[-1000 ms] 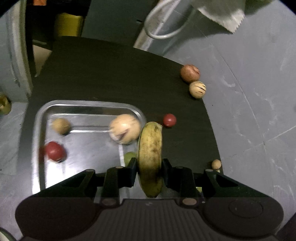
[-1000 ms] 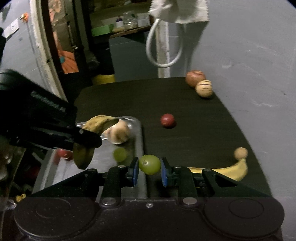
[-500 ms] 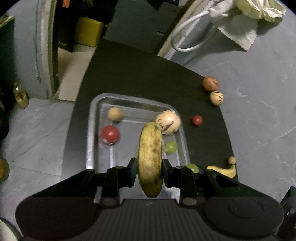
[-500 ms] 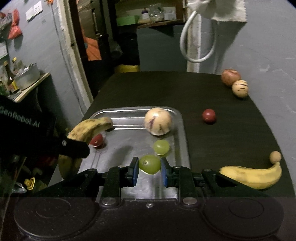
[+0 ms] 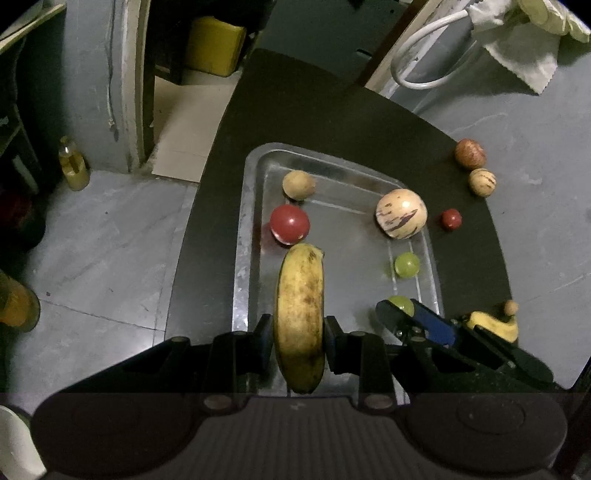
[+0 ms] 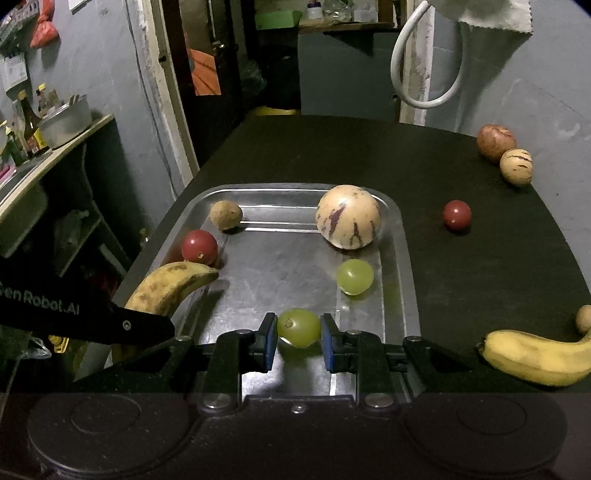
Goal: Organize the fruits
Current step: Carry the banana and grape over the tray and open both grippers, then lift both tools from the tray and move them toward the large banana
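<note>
Steel-grey and shallow, the metal tray [image 6: 400, 236] sits on the dark worktop [image 6: 480, 258], toward its left side, with several fruits already inside. At the far left of the tray lies a small tan fruit [image 6: 226, 215], and just nearer than it a red fruit [image 6: 199, 246]. A large cream fruit with purple streaks [image 6: 348, 216] rests against the tray's far right corner, and a loose green grape [image 6: 355, 276] lies nearer than it, close to the right wall.

Over the near left part of the tray the left gripper [image 5: 299, 341] has its jaws clenched on a speckled banana [image 5: 300, 314], whose tip points toward the red fruit. The right gripper [image 6: 298, 341] has its jaws clamped on a second green grape [image 6: 298, 327], held above the tray's near end, right of the banana.

Outside the tray, on the bare worktop to the right, a small red fruit [image 6: 457, 215] sits alone. At the far right edge a reddish-brown fruit [image 6: 495, 142] and a small striped cream fruit [image 6: 516, 166] touch each other. Near the right front edge lies another banana [image 6: 535, 356], with a little tan fruit [image 6: 584, 318] just beside its far end.

A white cable [image 6: 424, 88] and a pale cloth [image 6: 491, 14] hang on the grey wall beyond the worktop.
</note>
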